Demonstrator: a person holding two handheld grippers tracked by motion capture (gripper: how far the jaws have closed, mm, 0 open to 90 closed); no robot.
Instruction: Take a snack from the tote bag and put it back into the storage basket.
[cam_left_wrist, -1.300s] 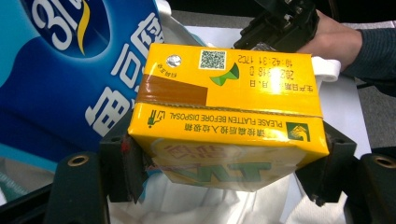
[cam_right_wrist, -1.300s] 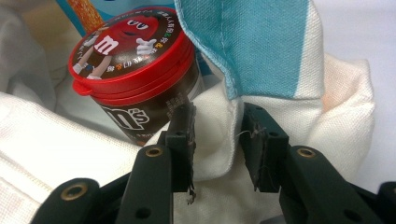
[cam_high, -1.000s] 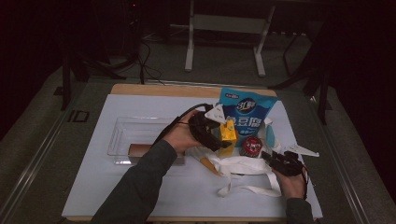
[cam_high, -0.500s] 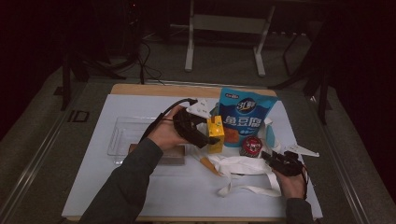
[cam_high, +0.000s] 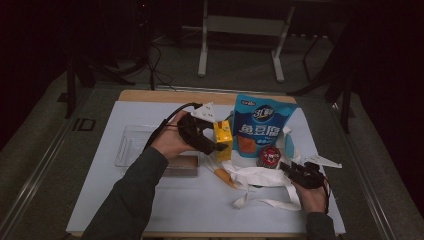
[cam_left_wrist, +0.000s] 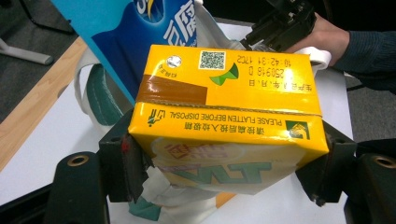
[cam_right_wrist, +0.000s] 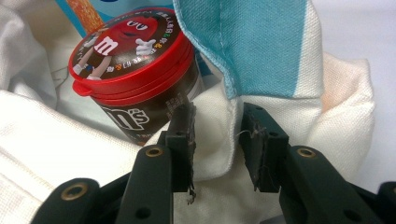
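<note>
The left gripper (cam_left_wrist: 224, 154) clamps a yellow drink carton (cam_left_wrist: 229, 112) above the worktop's middle, while the right gripper (cam_right_wrist: 217, 135) pinches the white cloth bag's rim (cam_right_wrist: 219, 121).

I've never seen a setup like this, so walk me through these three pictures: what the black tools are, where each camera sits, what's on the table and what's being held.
A person holds a two-jaw tool in each hand. The high view looks down from above; the other two cameras ride on the tools, looking along their jaws. The left hand-held gripper clamps a yellow carton by its sides, above the table. The right hand-held gripper has a fold of the white bag between its jaws, which look closed on it. A red-lidded candy tub and a blue pouch stand at the bag. A clear tray lies to the left.
</note>
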